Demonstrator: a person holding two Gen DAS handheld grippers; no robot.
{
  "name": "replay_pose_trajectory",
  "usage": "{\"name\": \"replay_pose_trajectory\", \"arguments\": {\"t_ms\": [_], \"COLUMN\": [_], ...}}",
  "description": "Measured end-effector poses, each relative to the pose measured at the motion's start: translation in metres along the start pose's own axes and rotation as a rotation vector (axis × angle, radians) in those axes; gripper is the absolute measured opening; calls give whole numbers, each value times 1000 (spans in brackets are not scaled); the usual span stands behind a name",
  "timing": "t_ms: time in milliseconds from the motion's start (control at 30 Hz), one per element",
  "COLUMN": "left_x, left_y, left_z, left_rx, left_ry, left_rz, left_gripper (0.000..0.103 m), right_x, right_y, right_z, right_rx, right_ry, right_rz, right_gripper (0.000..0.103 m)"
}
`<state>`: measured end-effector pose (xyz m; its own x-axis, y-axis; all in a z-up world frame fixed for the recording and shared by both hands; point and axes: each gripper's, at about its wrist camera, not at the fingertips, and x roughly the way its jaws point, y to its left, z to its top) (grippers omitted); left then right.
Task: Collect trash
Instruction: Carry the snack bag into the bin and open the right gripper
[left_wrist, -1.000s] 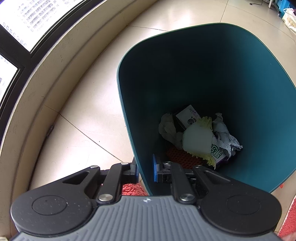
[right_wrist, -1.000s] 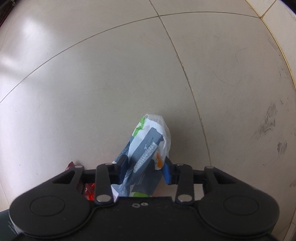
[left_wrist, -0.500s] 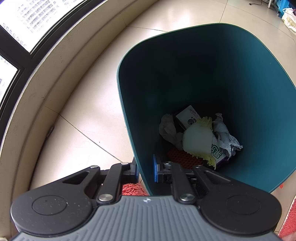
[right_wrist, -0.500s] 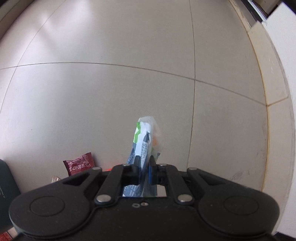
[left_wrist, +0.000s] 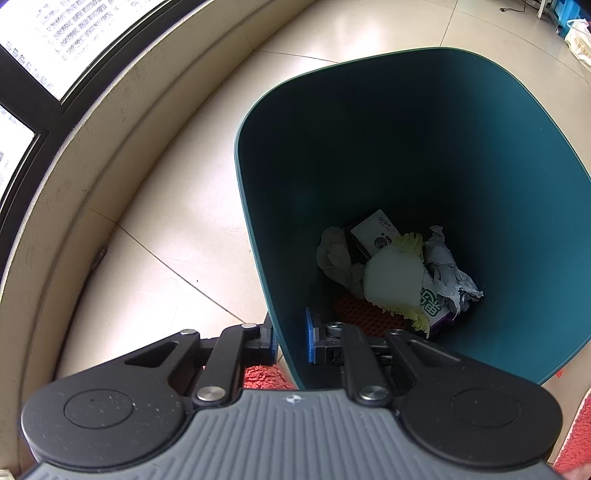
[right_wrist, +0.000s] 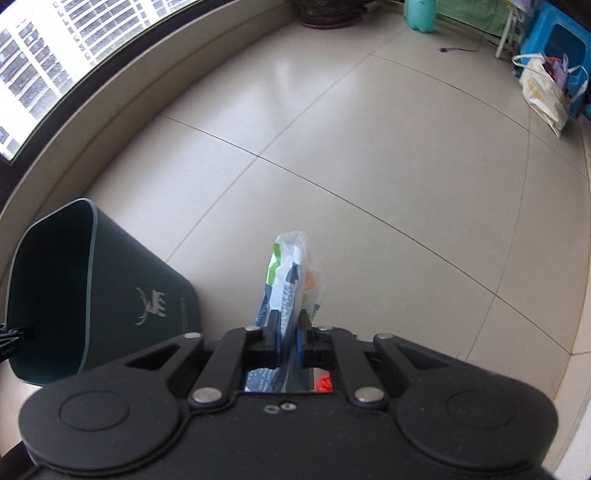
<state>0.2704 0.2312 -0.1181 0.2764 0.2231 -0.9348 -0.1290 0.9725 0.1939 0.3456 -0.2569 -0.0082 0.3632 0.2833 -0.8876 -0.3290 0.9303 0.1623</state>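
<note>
My left gripper (left_wrist: 291, 338) is shut on the near rim of the dark green trash bin (left_wrist: 369, 147) and holds it tilted. Inside lie crumpled paper (left_wrist: 448, 267), a small box (left_wrist: 375, 230) and other trash. My right gripper (right_wrist: 286, 332) is shut on a white, green and blue plastic wrapper (right_wrist: 286, 280) and holds it above the floor. In the right wrist view the bin (right_wrist: 122, 291) stands to the left of the wrapper, with my left gripper's fingertip (right_wrist: 14, 334) showing at its rim.
A raised beige ledge (left_wrist: 92, 158) under a window runs along the left. A red mat (left_wrist: 576, 435) lies near the bin. Far off stand a white bag (right_wrist: 543, 92), a blue stool (right_wrist: 561, 48) and a green bottle (right_wrist: 421, 14).
My right gripper closed on the wrapper, lifted it off the floor and swung left, so the bin now shows in its view. My left gripper has not moved.
</note>
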Motion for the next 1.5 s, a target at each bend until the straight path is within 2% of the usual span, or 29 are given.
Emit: {"name": "replay_pose_trajectory", "arguments": {"t_ms": [167,267,533,700,933,1133,1233,1433,1500], "left_x": [-1,-1,-1,0,0,0,0,1,1], "left_y": [1,3,14,15,17,18,19,20,20], "left_z": [2,3,8,8,7,6,5,4,4], "left_rx": [-3,-6,-66,-81,-82,-79,-79,-78,-77], "left_ry": [3,7,38,50,45,41,39,36,36], "left_rz": [-3,-8,-65,-78,-86,-87,-91,-95,-95], "left_gripper": [13,13,13,13,13,13,13,13,13], "right_x": [-23,-21,17,68,112,143,148,139,131], "right_y": [66,108,181,221,231,249,253,247,244], "right_z": [25,33,30,17,6,-15,-20,-14,-12], "right_rx": [-144,-231,-378,-435,-435,-490,-495,-488,-488], "right_ry": [-38,-64,-31,25,116,175,179,192,183], "right_rz": [91,96,111,93,79,43,30,63,73], "right_gripper": [6,7,7,7,8,12,18,24,37]}}
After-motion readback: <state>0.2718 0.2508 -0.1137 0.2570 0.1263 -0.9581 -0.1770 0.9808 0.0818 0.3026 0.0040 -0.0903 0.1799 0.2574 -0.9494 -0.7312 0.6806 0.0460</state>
